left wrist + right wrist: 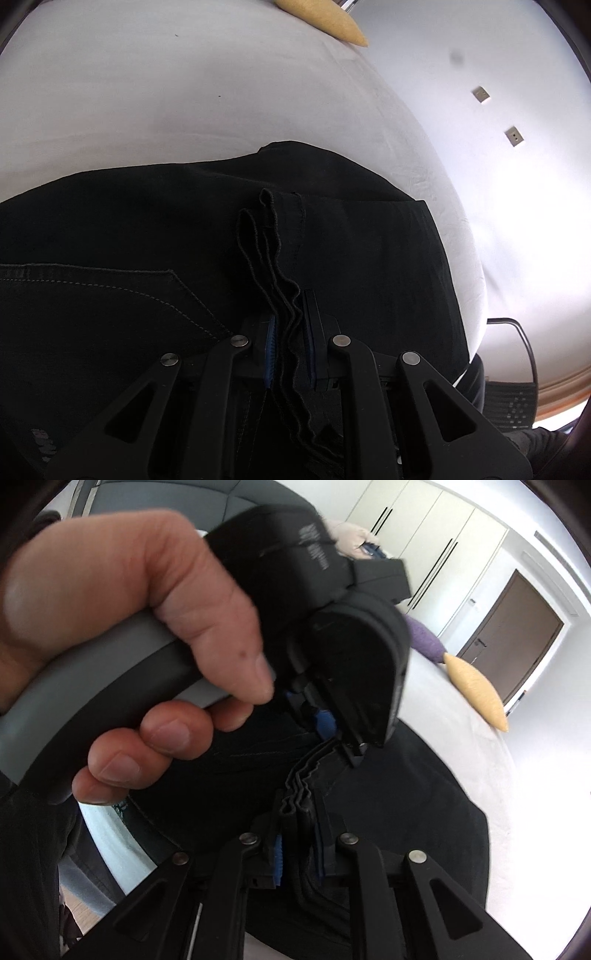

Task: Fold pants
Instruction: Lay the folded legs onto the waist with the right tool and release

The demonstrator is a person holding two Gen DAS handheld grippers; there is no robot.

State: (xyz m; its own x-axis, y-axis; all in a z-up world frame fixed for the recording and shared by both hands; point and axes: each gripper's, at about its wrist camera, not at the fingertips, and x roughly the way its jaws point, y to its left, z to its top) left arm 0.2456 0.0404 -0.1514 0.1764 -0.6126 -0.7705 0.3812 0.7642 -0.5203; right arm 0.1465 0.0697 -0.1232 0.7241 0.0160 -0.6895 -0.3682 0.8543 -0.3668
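Black pants are spread on the white bed. Stacked fabric edges are clamped in the left tool, likewise in the right tool. Left hand fills the right view. Yellow pillow is seen at the bed's far edge, wardrobe doors beyond.

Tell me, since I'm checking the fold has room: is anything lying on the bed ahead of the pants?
Nothing visible does. Both the left gripper and the right gripper are shut on layered edges of the pants. The white bed beyond them is bare; the yellow cushion sits at the far edge, well apart.
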